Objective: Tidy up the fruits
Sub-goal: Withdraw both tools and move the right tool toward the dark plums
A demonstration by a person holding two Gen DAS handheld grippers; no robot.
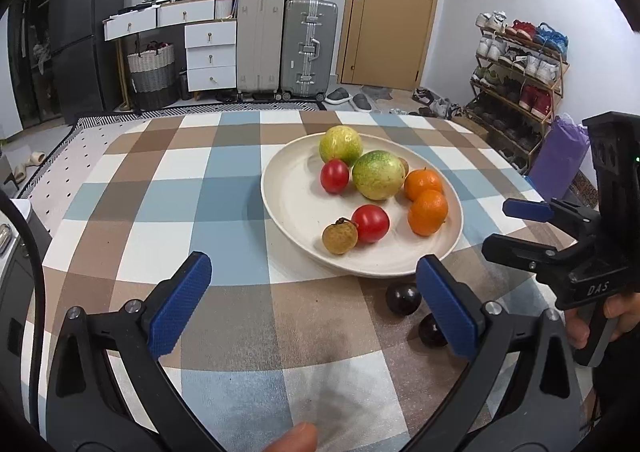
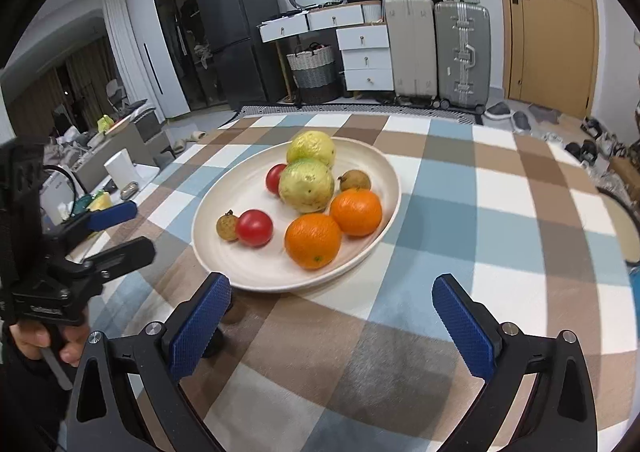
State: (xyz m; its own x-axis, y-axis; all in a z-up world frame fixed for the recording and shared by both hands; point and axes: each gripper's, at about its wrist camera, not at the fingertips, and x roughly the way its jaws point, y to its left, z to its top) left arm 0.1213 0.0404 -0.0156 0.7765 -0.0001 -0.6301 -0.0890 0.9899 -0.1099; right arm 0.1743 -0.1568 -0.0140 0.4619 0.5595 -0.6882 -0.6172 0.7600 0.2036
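Note:
A cream plate (image 1: pixel 296 212) (image 2: pixel 224 208) on the checked tablecloth holds two green-yellow fruits (image 1: pixel 378 174) (image 2: pixel 306 184), two oranges (image 1: pixel 427 212) (image 2: pixel 313 239), two red tomatoes (image 1: pixel 370 223) (image 2: pixel 254 227) and two small brown longans (image 1: pixel 339 238) (image 2: pixel 227 226). Two dark plums (image 1: pixel 402 299) lie on the cloth just in front of the plate, one partly behind my left gripper's right finger. My left gripper (image 1: pixel 316 306) is open and empty, above the cloth near the plate. My right gripper (image 2: pixel 330 326) is open and empty in front of the plate; it also shows in the left wrist view (image 1: pixel 516 226).
The table's far edge faces suitcases (image 1: pixel 308 48), white drawers (image 1: pixel 210 52) and a door. A shoe rack (image 1: pixel 520 64) stands to the right. A side table with a white cup (image 2: pixel 120 166) sits left of the table.

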